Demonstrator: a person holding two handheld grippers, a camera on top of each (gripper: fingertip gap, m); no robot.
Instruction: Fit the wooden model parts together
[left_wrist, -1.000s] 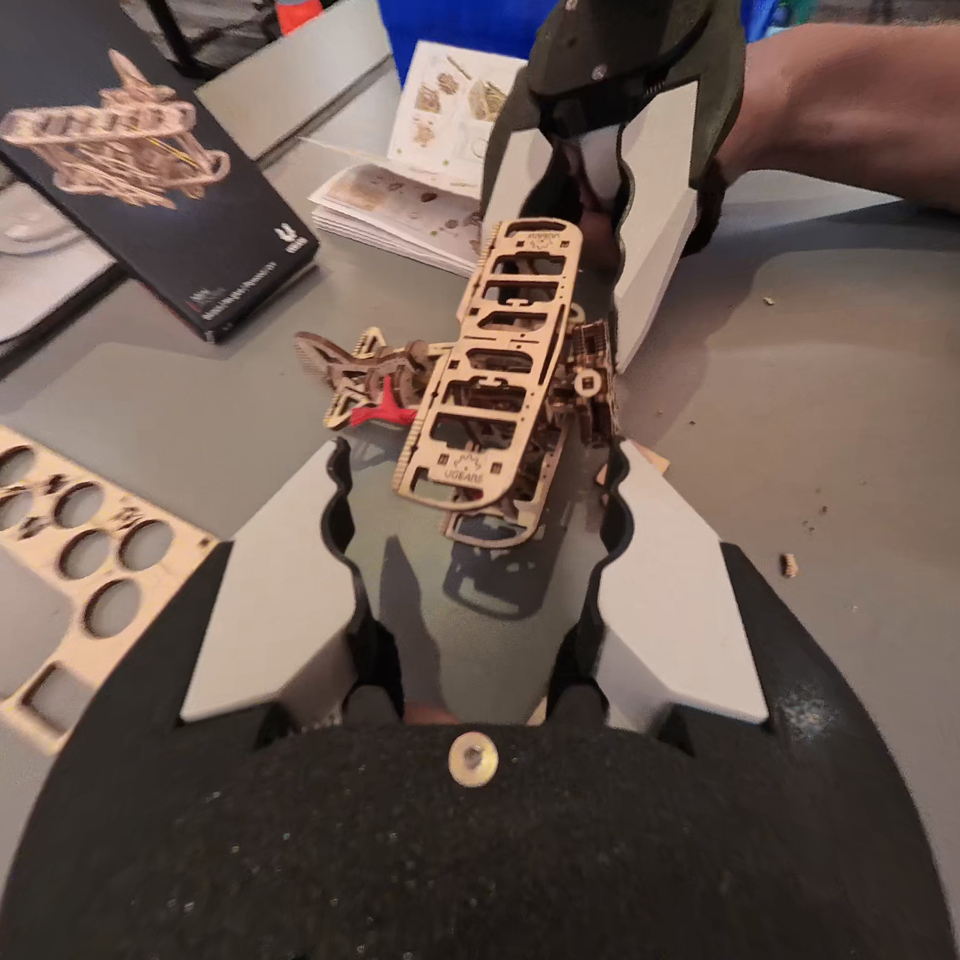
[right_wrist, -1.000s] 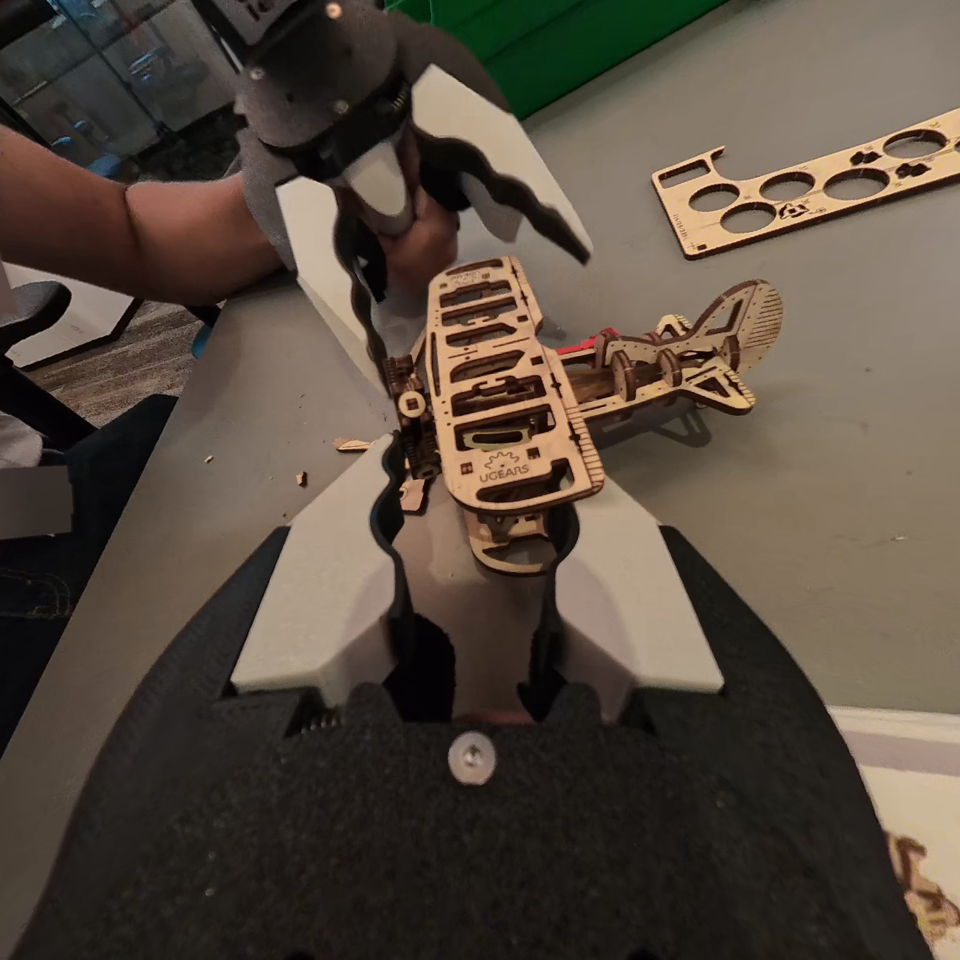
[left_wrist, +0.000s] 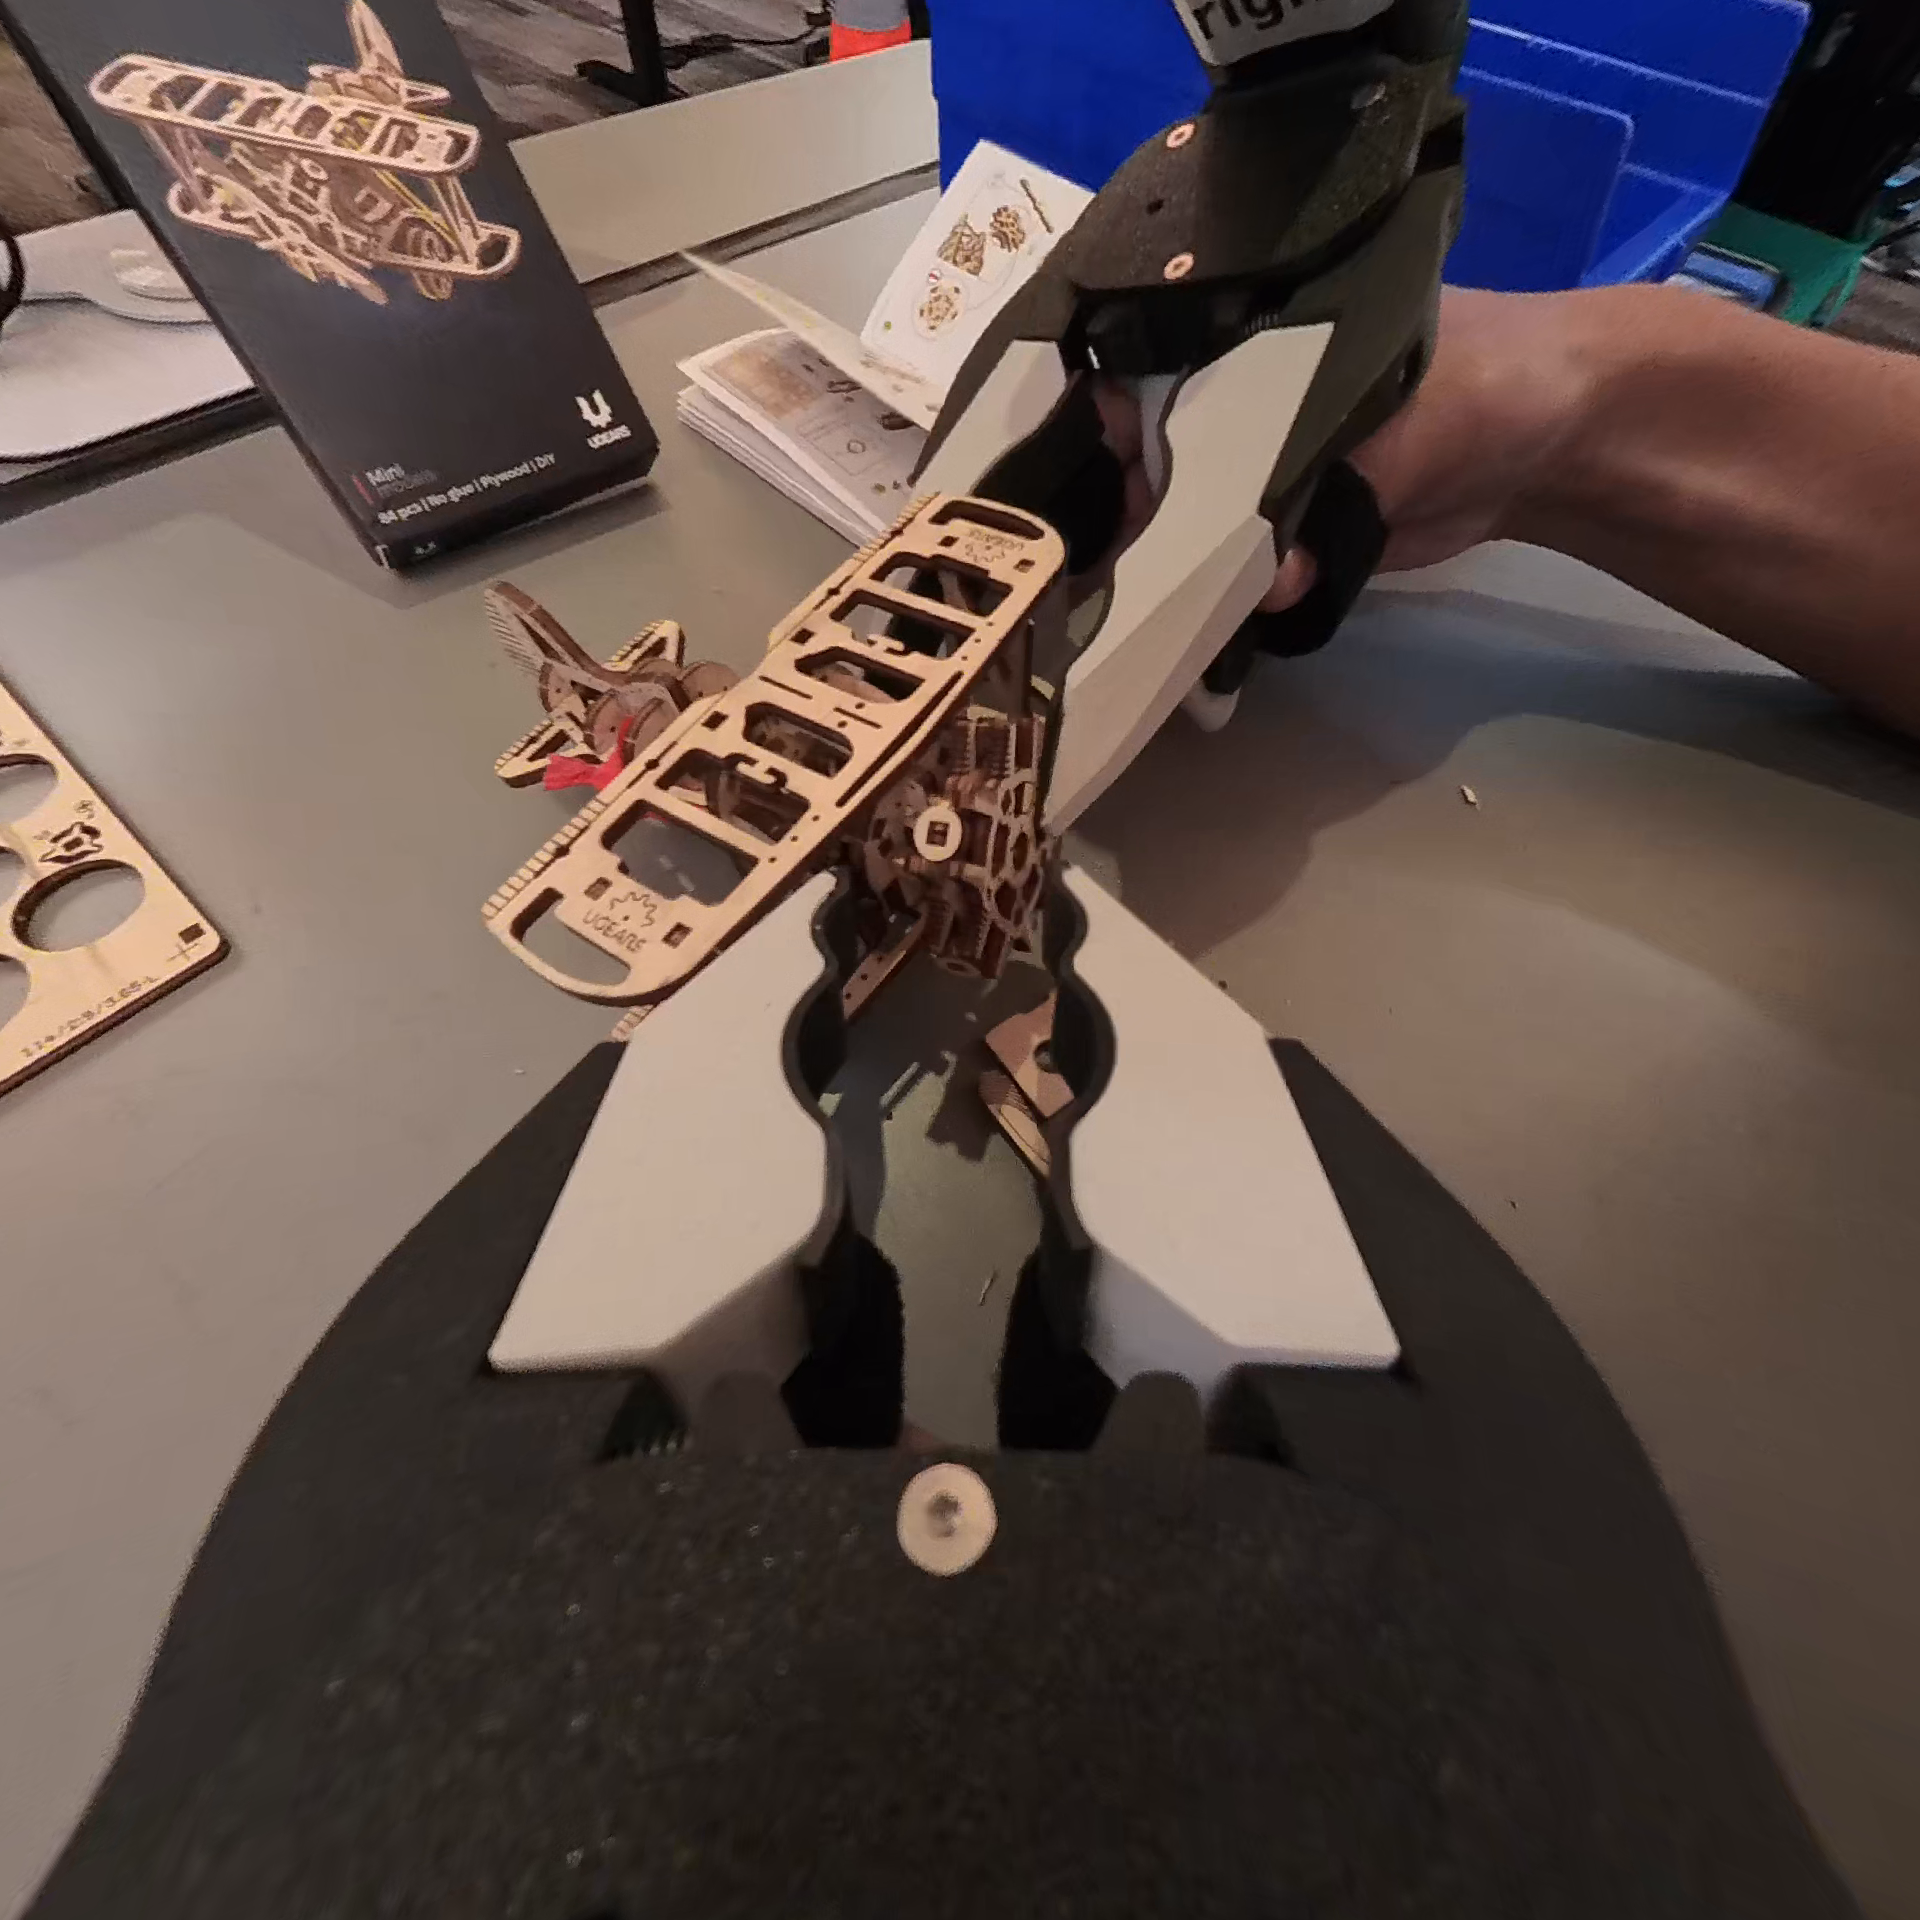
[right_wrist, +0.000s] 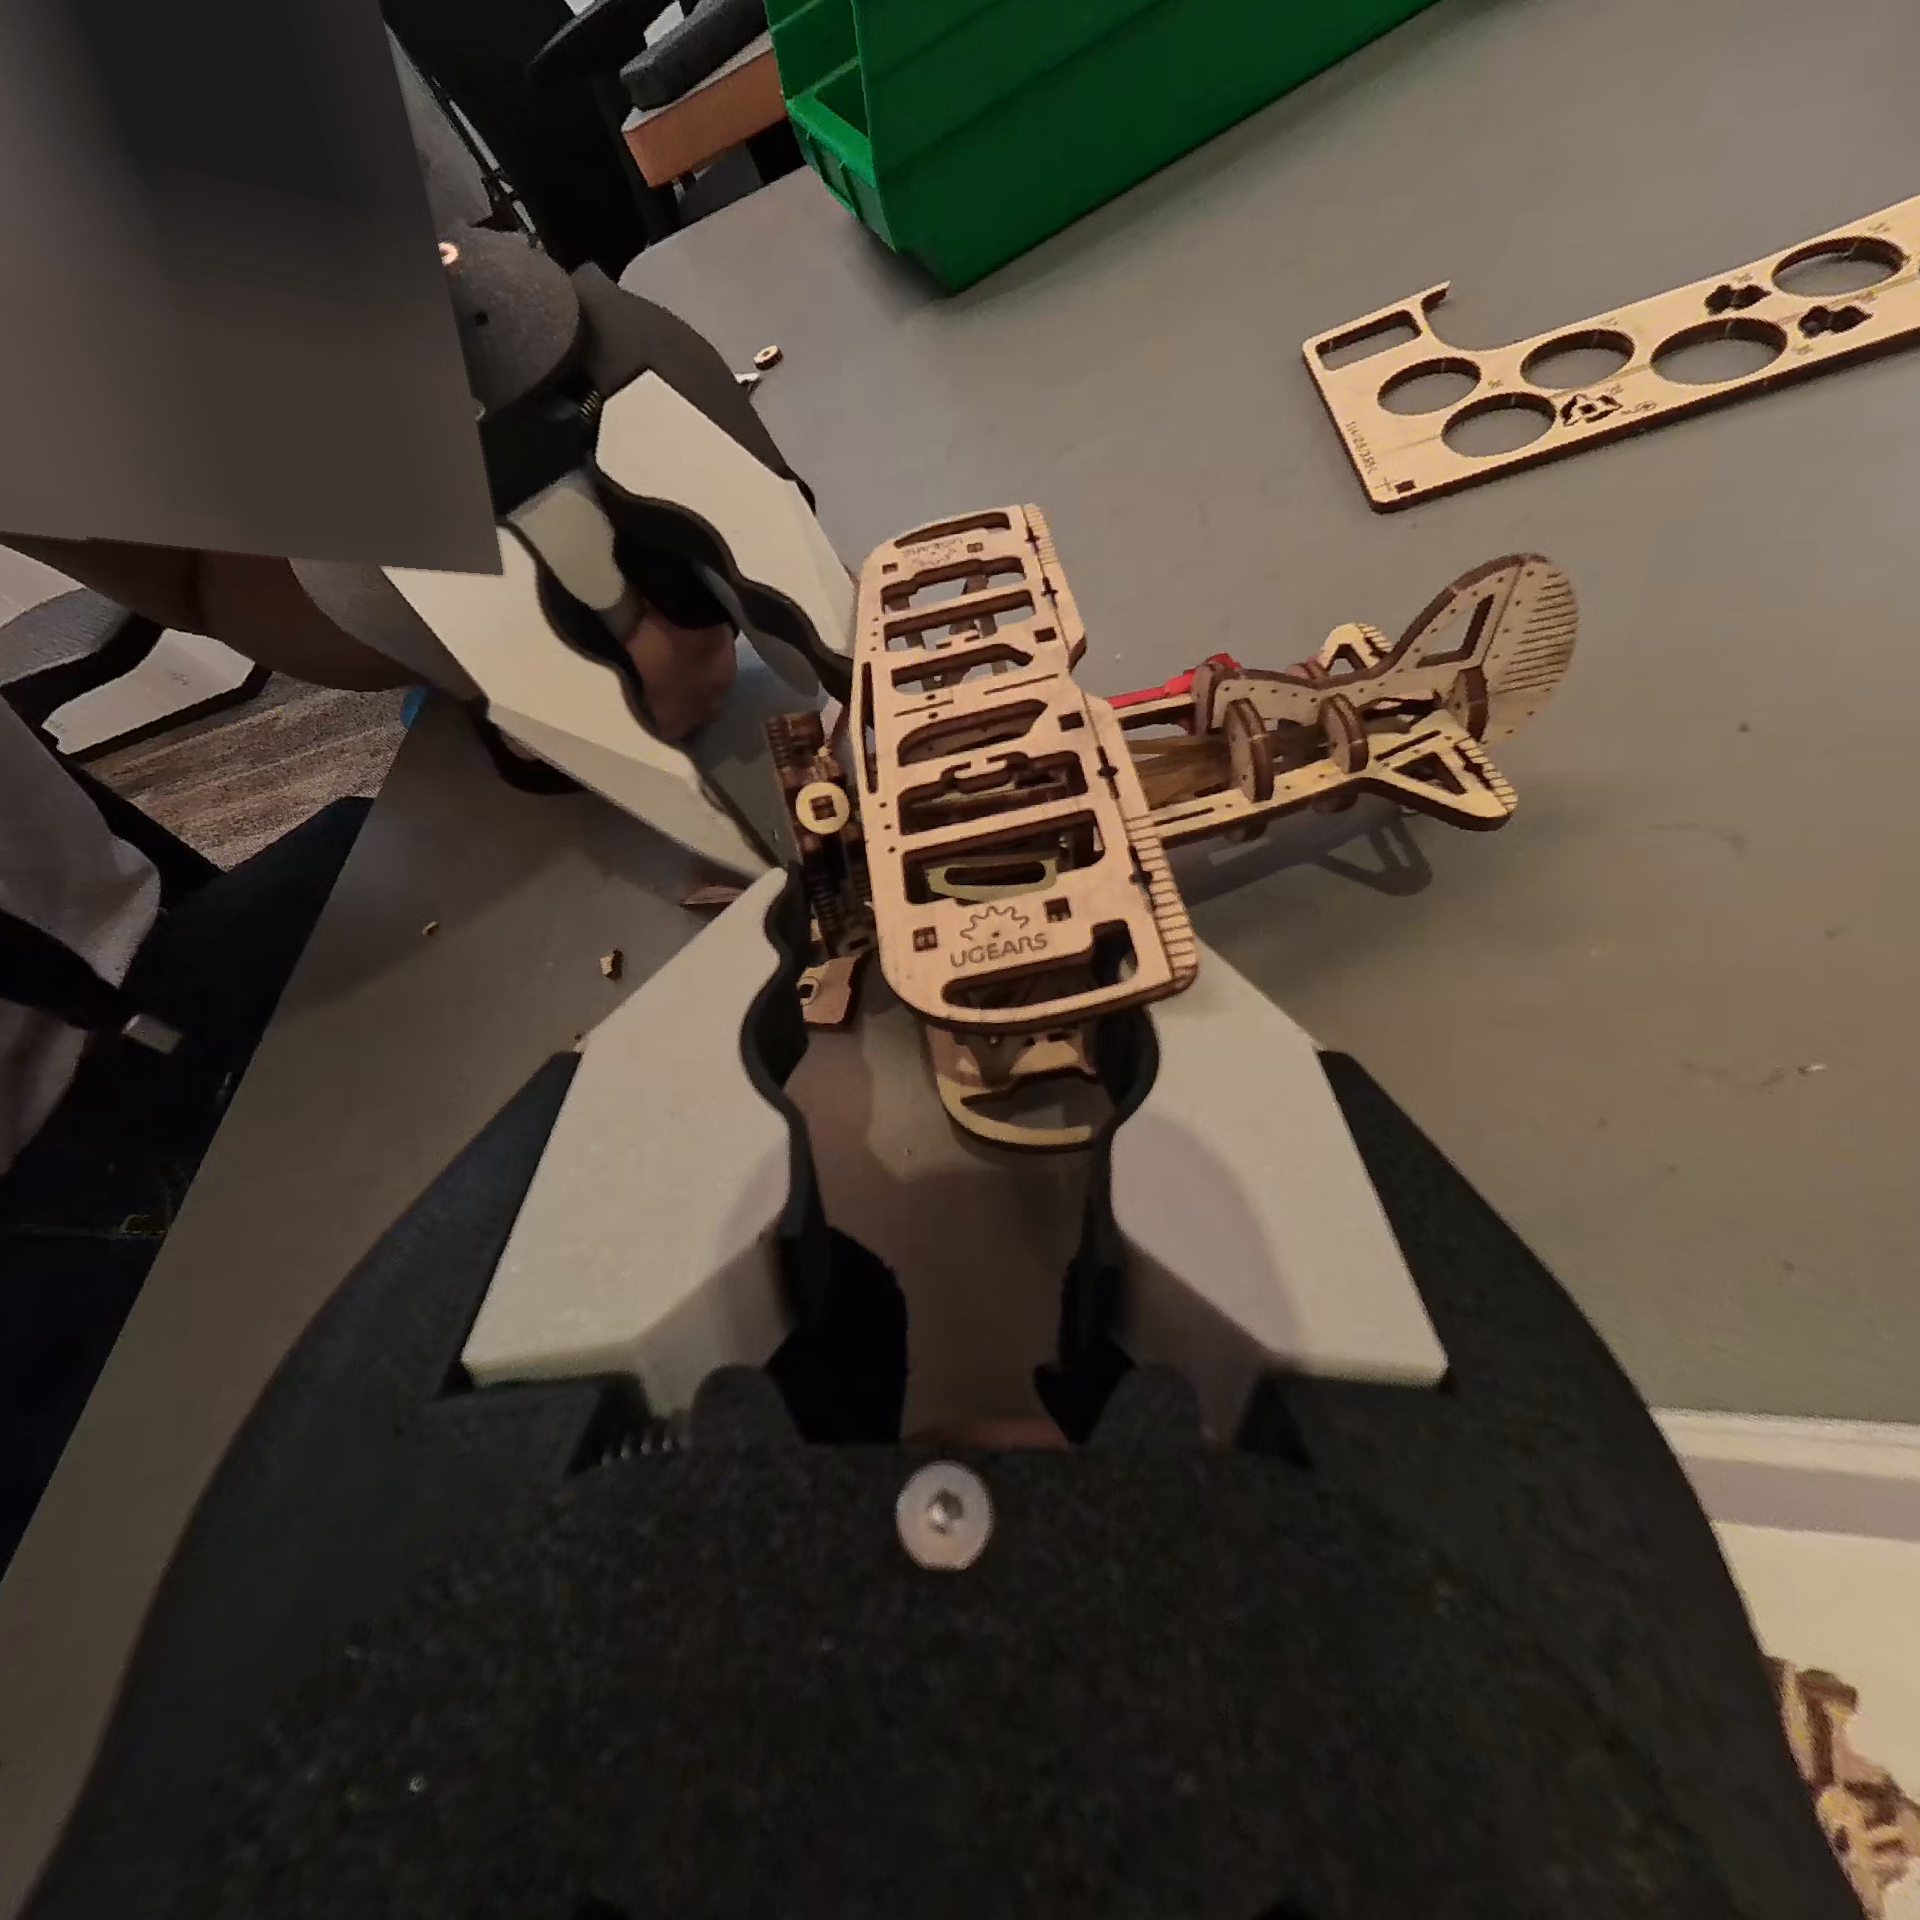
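A wooden biplane model (left_wrist: 790, 727) is tipped up off the grey table (left_wrist: 1558, 1039), with its tail (right_wrist: 1496, 644) pointing away from both grippers. My left gripper (left_wrist: 945, 894) is closed in on the plane's nose and engine block (left_wrist: 956, 831), which fills the gap between the pads. My right gripper (right_wrist: 977, 935) is shut across the stacked wing tips (right_wrist: 1018, 1091) from the opposite side. Each gripper shows in the other's view: the right (left_wrist: 987, 644) and the left (right_wrist: 805, 764). A small brown wooden piece (left_wrist: 1023, 1070) sits below the nose; I cannot tell if it is attached.
A black box with a plane picture (left_wrist: 343, 270) and an open instruction booklet (left_wrist: 831, 384) lie behind the plane. A punched-out plywood sheet (right_wrist: 1621, 364) lies beyond the tail. A blue bin (left_wrist: 1558, 156) and a green bin (right_wrist: 1039, 125) stand at the table's far edges. Wood crumbs (right_wrist: 613, 961) lie near the nose.
My left gripper has moved in and narrowed from wide open onto the plane's nose. The plane now tilts up more steeply. The right gripper's grip looks unchanged.
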